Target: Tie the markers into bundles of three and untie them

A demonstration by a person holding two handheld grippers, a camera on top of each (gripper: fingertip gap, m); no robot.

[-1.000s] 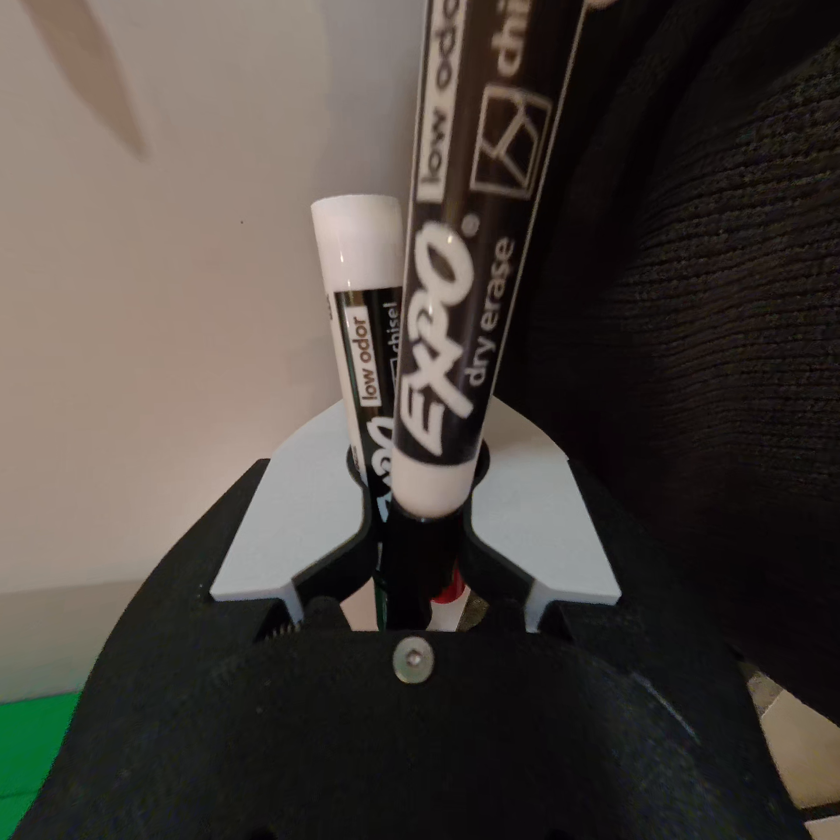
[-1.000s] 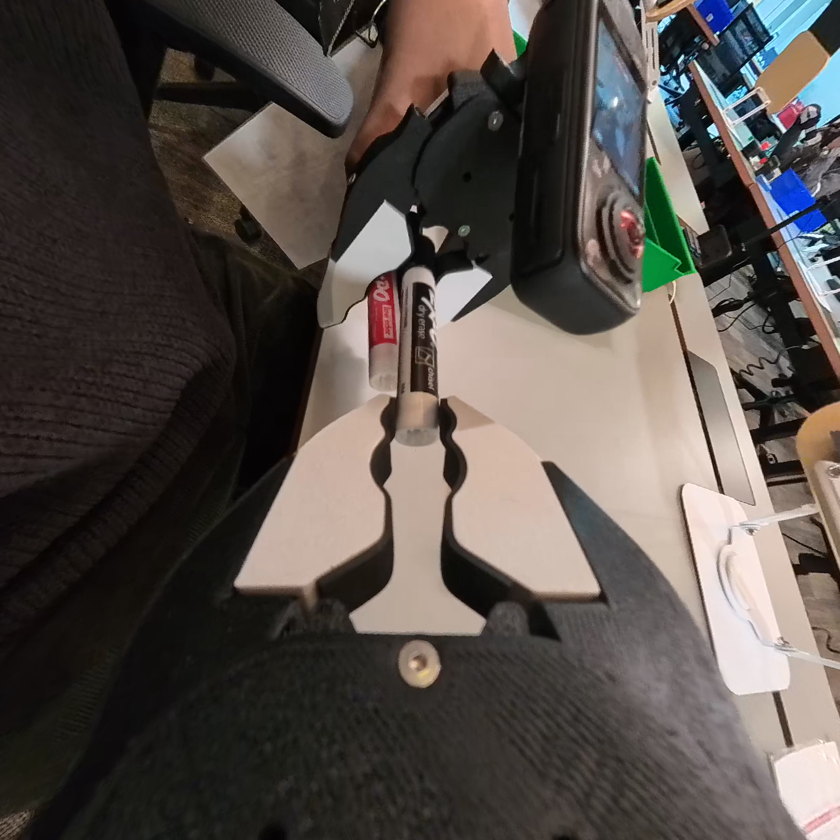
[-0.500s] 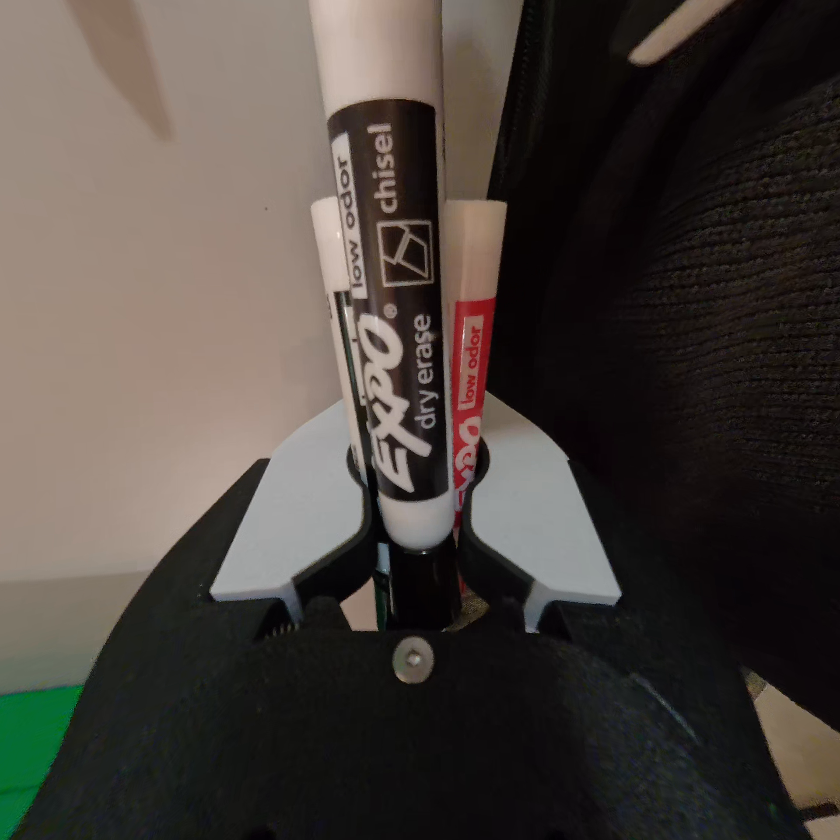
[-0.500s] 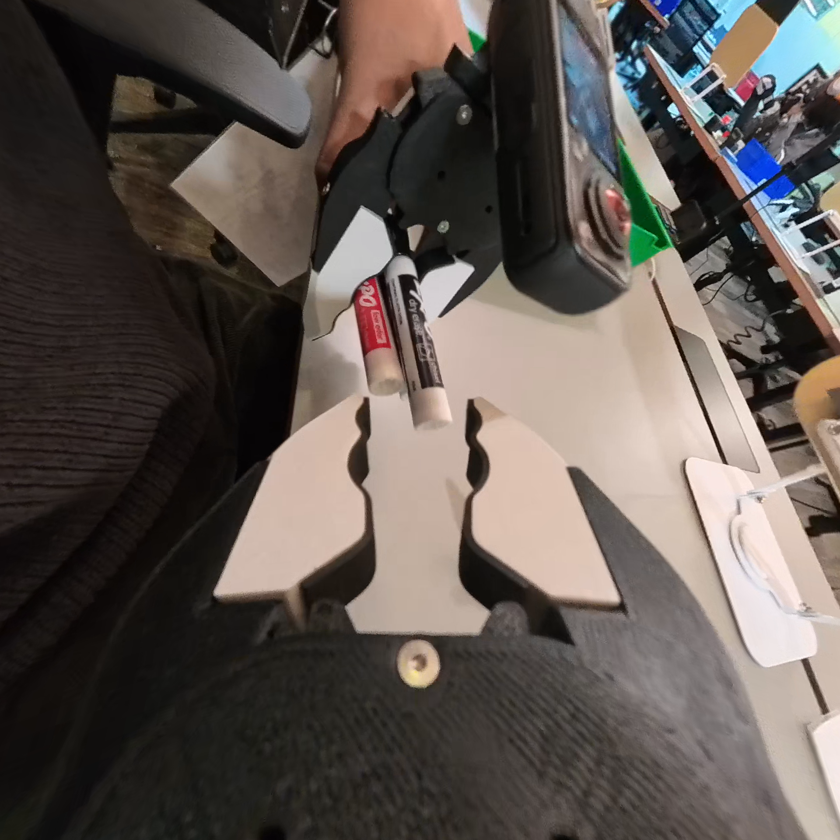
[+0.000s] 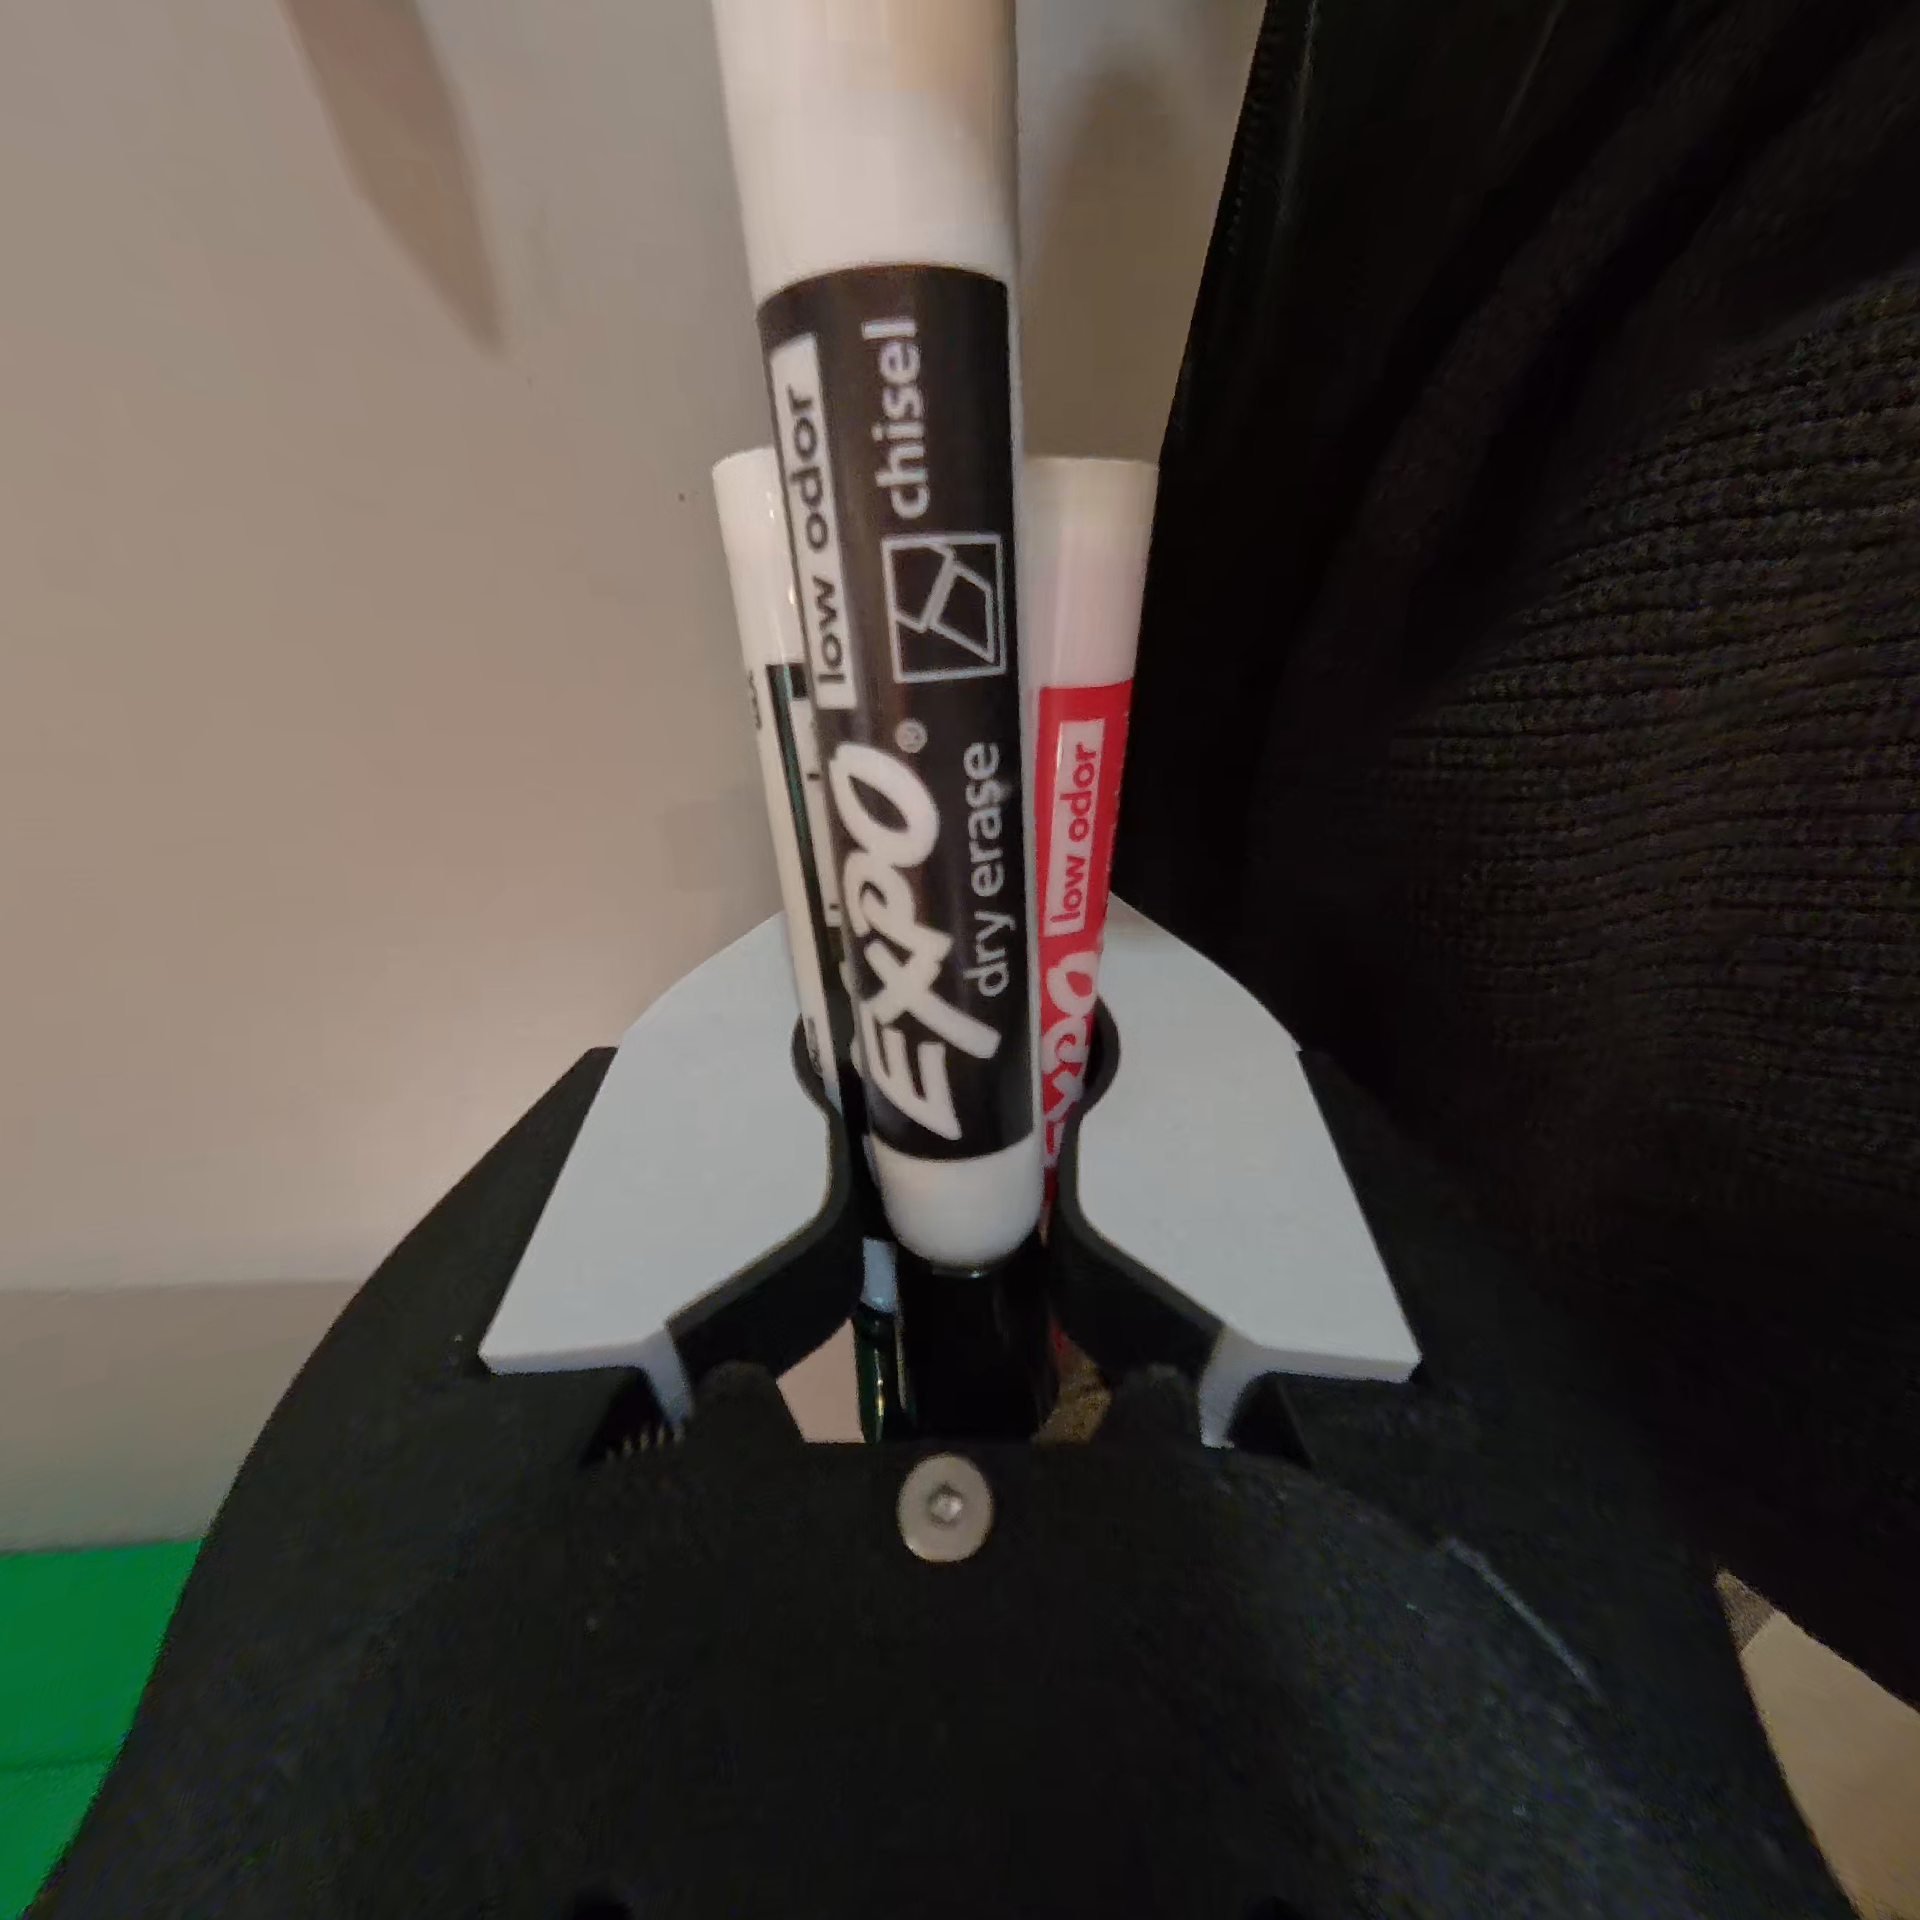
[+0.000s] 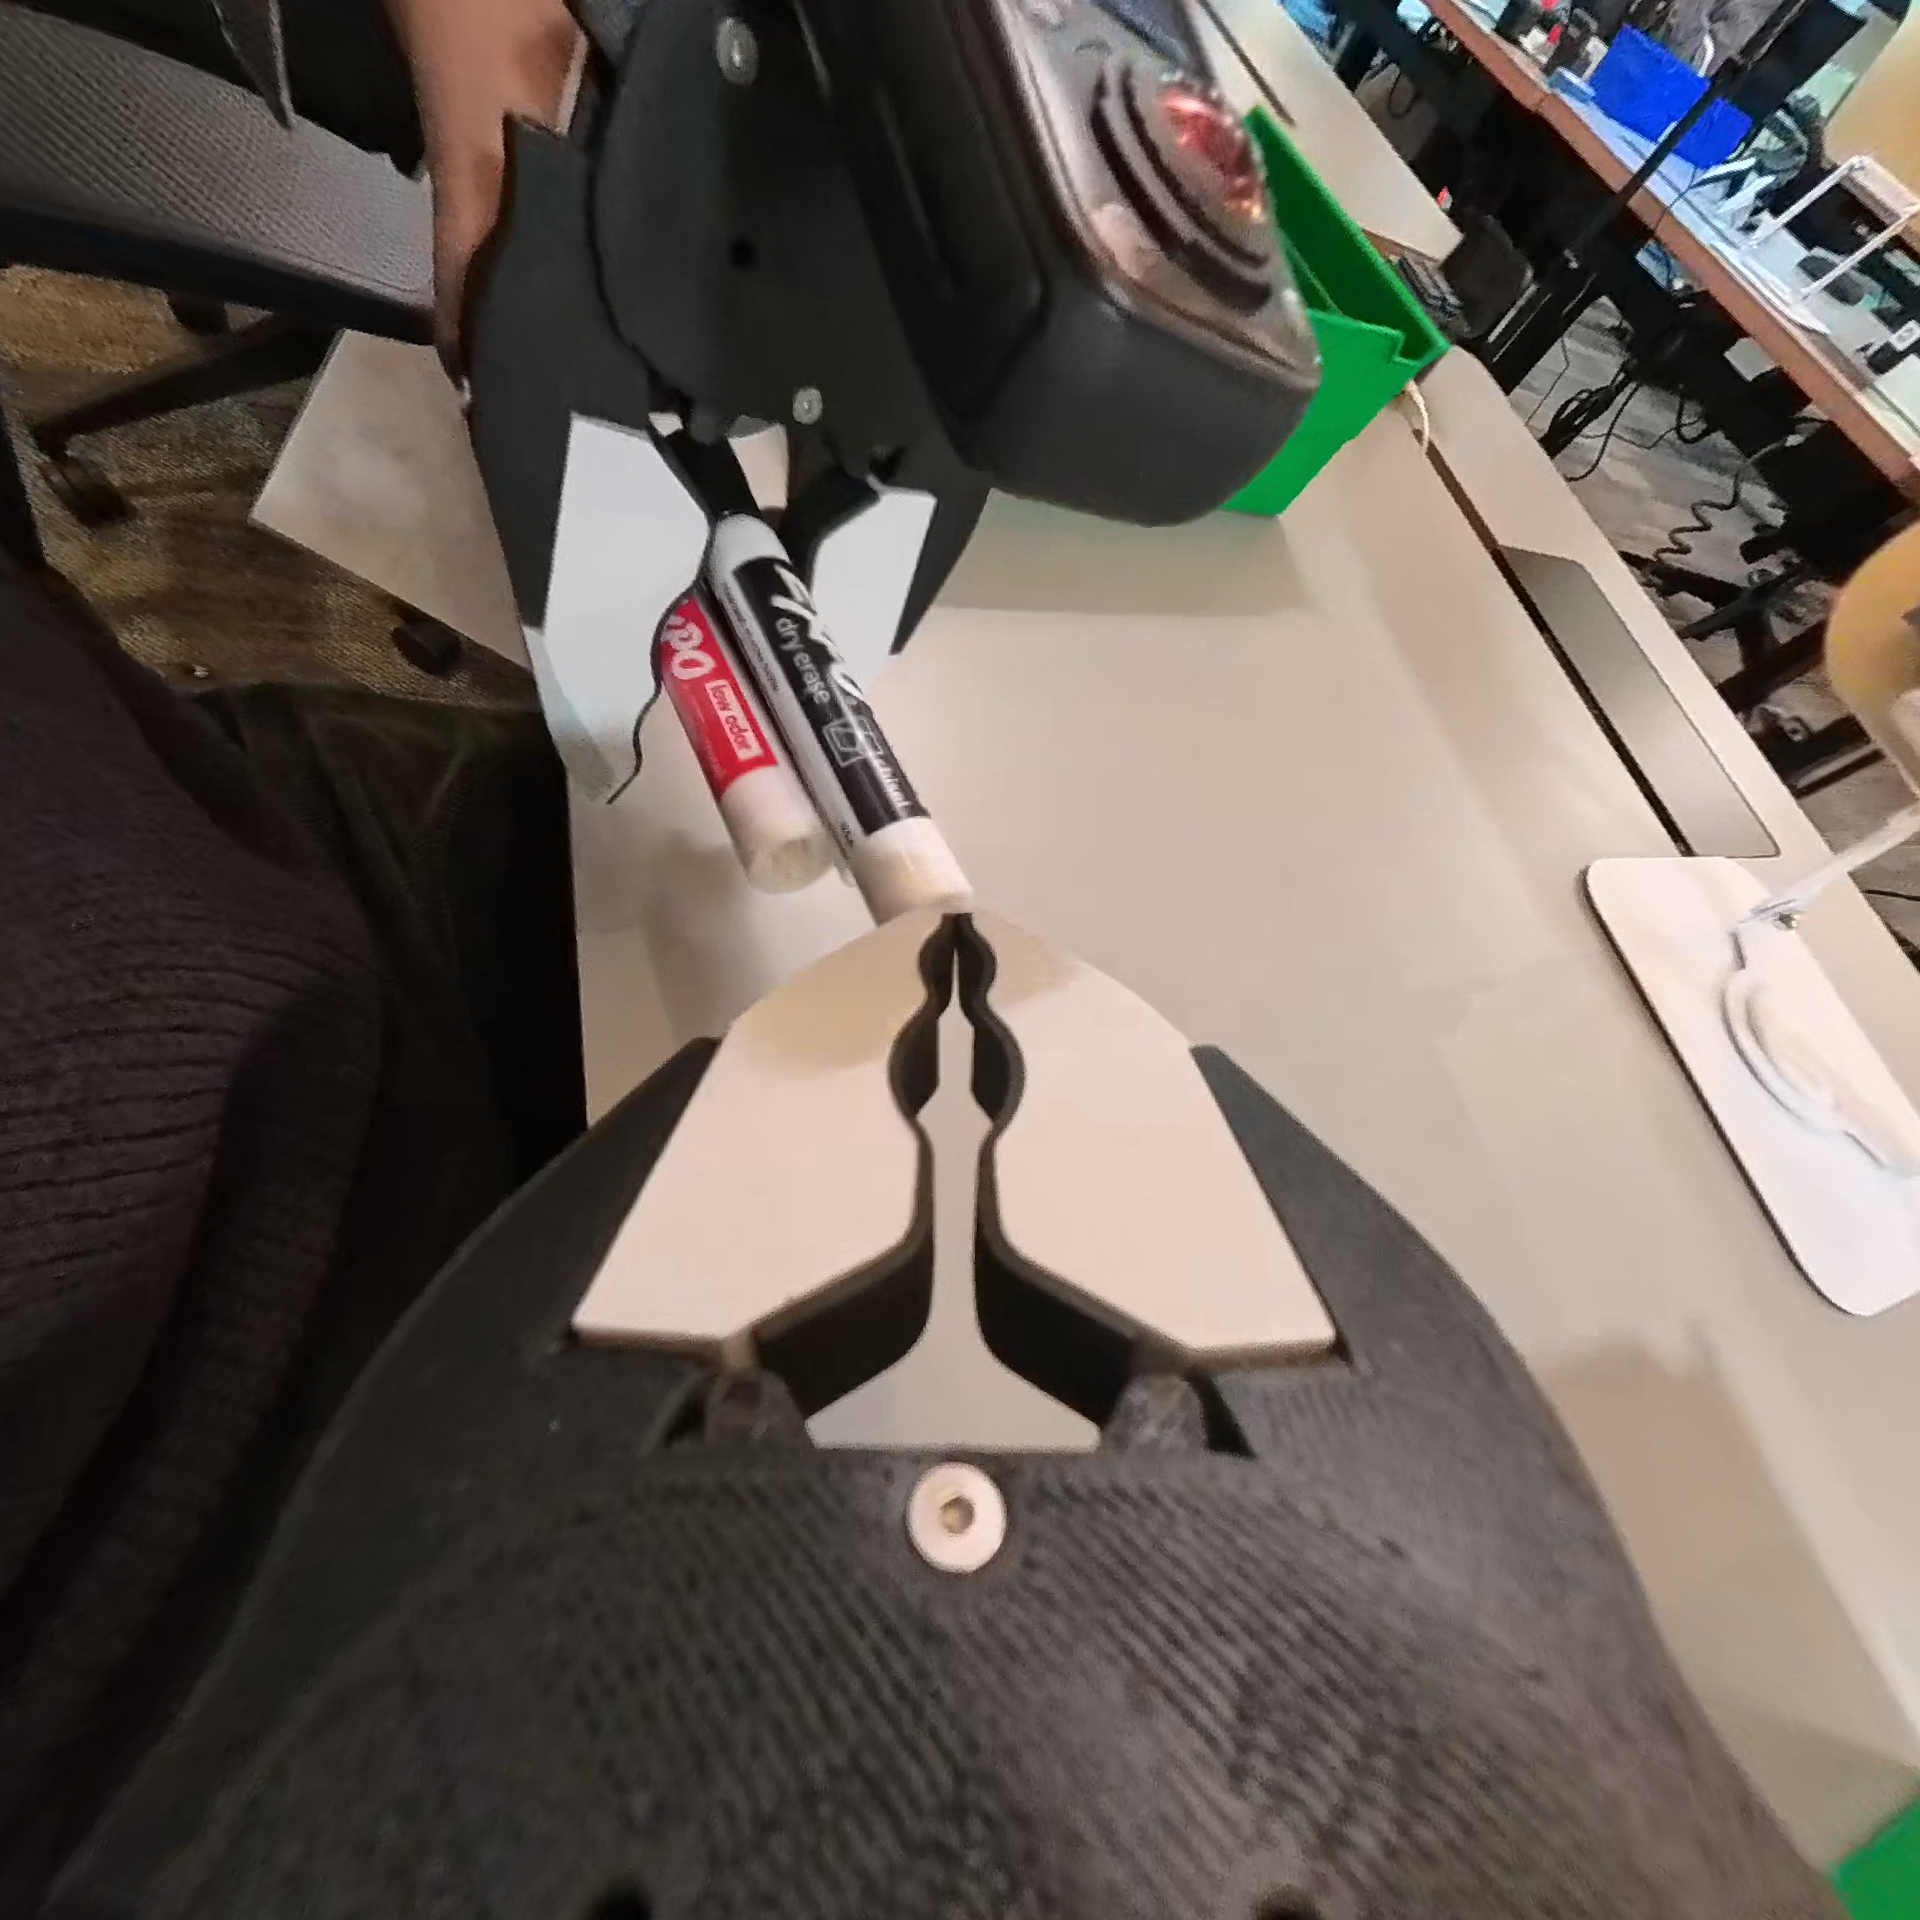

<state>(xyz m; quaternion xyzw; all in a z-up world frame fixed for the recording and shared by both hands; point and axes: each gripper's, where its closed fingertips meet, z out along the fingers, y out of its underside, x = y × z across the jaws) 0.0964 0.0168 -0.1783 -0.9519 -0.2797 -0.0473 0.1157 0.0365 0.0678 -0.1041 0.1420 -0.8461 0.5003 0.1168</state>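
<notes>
Between the white fingers of my left gripper (image 5: 951,1049), in the left wrist view, I see three dry-erase markers bundled together: the black marker (image 5: 909,727) in front and reaching farthest out, a red marker (image 5: 1081,821) just to its right, and a third marker (image 5: 774,748) to its left, mostly hidden, with a white body and a dark label whose colour I cannot tell. The jaws are closed snugly on this bundle, the barrels sitting in the round notch. Behind them lies a pale table (image 5: 312,727), a dark knit garment (image 5: 1558,831) fills the right side, and a strip of green (image 5: 94,1662) shows at the near left. In the right wrist view, my right gripper (image 6: 961,925) has its jaws drawn together to a narrow slit and holds nothing; its tips sit just beside the white end of the black marker (image 6: 821,686), though I cannot tell whether they touch. The red marker (image 6: 727,727) lies alongside it on the left. Both stick out of the left gripper (image 6: 727,582), which a hand (image 6: 488,166) holds from the far side, its camera (image 6: 1091,260) facing me. A green bin (image 6: 1340,332) stands on the table (image 6: 1247,831) behind it, and a white pad (image 6: 1704,1039) lies far right. The knit garment (image 6: 208,1039) covers the left.
</notes>
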